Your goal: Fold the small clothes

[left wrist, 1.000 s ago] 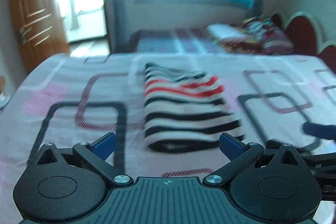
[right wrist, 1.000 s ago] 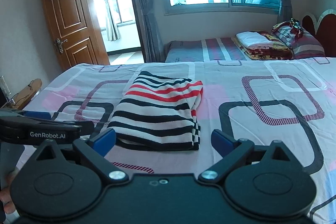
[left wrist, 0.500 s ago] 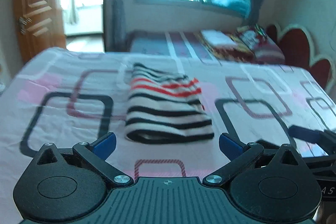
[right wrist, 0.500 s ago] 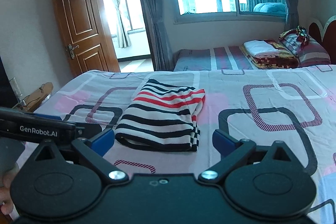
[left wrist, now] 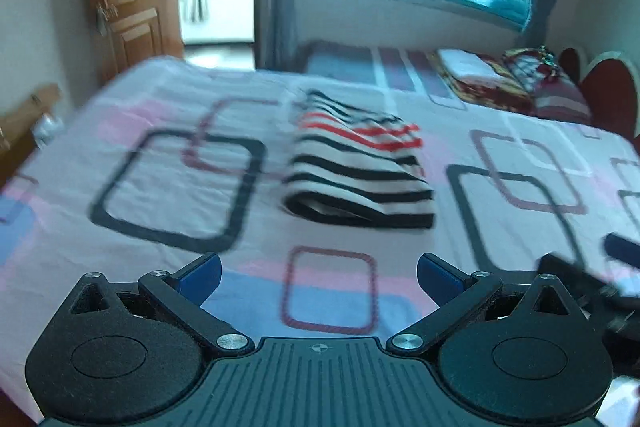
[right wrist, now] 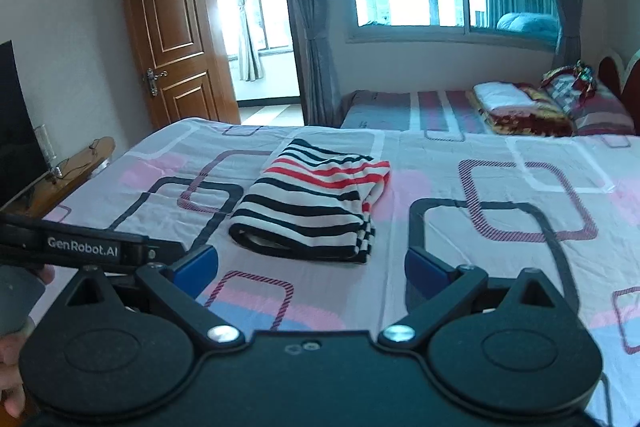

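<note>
Hovering above the near edge of the bed (right wrist: 460, 183), I've got both tools spread wide and holding nothing. Over on my left, the left gripper (left wrist: 318, 273) has its blue pads (left wrist: 198, 273) far apart with only the patterned sheet between them; that view is smeared with motion. Dead ahead of those jaws, a little right of centre, lies the folded striped garment (left wrist: 356, 175), flat on the bed, well clear of the tips. Moving right, my right gripper (right wrist: 311, 271) gapes just as wide, and the striped garment (right wrist: 312, 211) sits just beyond its jaws, nearer the left pad. Far right, beyond the bed, a stack of bedding (right wrist: 520, 107) rests on a second bed.
</note>
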The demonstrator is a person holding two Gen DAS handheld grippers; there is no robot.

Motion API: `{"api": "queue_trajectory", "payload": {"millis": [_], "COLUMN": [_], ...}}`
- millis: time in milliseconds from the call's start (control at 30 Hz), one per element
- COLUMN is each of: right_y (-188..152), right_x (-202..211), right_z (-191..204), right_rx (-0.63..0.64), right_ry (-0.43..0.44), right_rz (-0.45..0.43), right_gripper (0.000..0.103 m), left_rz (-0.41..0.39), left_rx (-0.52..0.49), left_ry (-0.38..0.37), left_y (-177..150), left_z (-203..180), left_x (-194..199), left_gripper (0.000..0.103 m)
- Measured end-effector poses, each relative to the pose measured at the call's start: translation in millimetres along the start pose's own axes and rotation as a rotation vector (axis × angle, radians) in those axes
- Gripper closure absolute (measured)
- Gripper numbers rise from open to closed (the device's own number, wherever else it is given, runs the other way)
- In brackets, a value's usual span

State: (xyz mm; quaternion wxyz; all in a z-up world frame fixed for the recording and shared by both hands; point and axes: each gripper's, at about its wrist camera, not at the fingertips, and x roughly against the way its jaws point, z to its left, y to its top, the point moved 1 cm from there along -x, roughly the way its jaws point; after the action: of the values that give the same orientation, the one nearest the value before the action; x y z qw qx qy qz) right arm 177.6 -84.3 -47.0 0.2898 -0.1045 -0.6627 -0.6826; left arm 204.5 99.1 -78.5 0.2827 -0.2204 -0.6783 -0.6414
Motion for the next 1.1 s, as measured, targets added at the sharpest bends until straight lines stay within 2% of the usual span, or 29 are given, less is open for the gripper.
{"api": "queue_trajectory", "payload": {"millis": [67,300,1100], "right_y": [-1.9,-5.2,-16.0], "right_x": [6.0,14.9,19.7], "right_z": [-1.1,-6.2,-8.6], "right_rx": [-0.011,-0.051,-0.051], "right_ry": [-0.032,-0.136,-0.119], "right_rz": [-0.012,-0.019,-0.002], "right_gripper": [0.001,0.001,0.001], "left_rz": [-0.014,-0.023,-0.041], "left_rx": [-0.023,-0.043,-0.054], "left_ry": [0.026,0.030,0.028], "left_y": [-3.7,-6.9,-7.9], "left_z": [0.4,1.3,-9.2], "left_x": [5.5,22.8,33.4], "left_gripper": [0.000,0.000,0.000]}}
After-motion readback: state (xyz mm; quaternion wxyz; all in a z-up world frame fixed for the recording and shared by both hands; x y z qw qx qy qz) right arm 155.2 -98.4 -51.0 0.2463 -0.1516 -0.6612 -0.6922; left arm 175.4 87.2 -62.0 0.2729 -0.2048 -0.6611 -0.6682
